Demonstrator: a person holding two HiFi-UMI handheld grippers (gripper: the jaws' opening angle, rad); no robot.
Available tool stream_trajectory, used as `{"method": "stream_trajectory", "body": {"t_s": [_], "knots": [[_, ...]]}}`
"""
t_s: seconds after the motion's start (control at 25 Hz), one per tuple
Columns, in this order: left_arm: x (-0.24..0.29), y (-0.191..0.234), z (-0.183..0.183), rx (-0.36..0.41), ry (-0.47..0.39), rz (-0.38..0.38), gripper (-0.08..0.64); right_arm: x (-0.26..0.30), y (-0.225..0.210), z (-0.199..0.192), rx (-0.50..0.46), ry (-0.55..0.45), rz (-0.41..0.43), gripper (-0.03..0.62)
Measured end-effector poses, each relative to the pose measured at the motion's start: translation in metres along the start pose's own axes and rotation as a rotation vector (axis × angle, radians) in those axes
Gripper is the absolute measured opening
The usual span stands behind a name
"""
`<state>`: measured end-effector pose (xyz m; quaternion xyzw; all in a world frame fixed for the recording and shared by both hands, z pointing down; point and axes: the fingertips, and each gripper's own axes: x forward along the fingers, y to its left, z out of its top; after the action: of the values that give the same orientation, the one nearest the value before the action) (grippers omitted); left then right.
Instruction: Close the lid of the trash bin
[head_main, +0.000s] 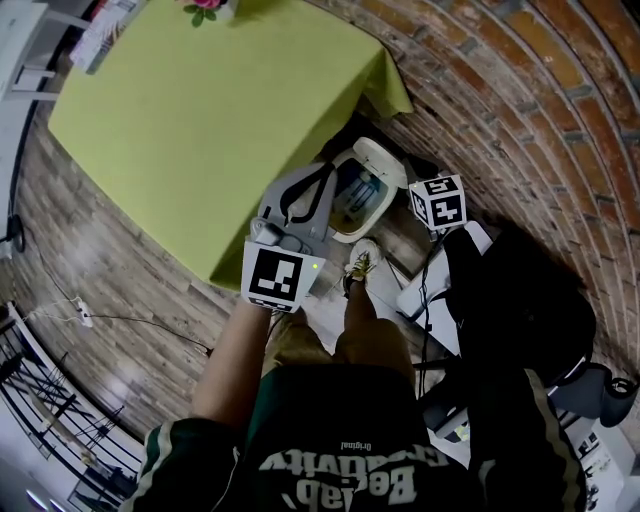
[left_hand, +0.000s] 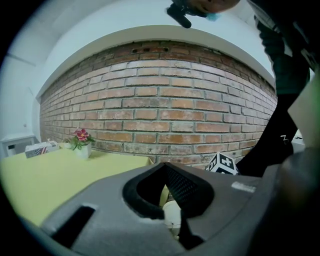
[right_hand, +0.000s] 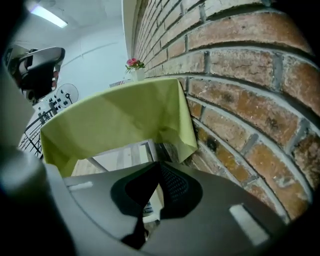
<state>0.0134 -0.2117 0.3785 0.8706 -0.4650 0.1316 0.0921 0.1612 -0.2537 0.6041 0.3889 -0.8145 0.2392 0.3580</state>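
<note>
Brick wall (head_main: 520, 100) and wood floor (head_main: 120, 280) surround a white trash bin (head_main: 356, 200), its lid (head_main: 385, 160) raised (tipped toward the wall), just beside the green-clothed table (head_main: 200, 120). The left gripper (head_main: 328, 176) hovers near the bin's rim, with the right gripper (right_hand: 159, 165) nearby. Both have their fingertips pressed together, holding nothing.

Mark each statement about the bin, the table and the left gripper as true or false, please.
1. The trash bin stands beside the brick wall. True.
2. Its lid is closed. False: it stands open.
3. The tablecloth is blue. False: it is yellow-green.
4. A pot of flowers stands on the tablecloth. True.
5. The left gripper grips the lid. False: its jaws are together on nothing.
</note>
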Motion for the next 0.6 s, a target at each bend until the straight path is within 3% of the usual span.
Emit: {"method": "stream_trajectory", "body": {"t_s": [0.6], "knots": [[-0.008,0.011,-0.025,-0.034,0.039,0.036,0.008,0.027,-0.007,-0.026,-0.02,0.089,0.019,0.011]]}}
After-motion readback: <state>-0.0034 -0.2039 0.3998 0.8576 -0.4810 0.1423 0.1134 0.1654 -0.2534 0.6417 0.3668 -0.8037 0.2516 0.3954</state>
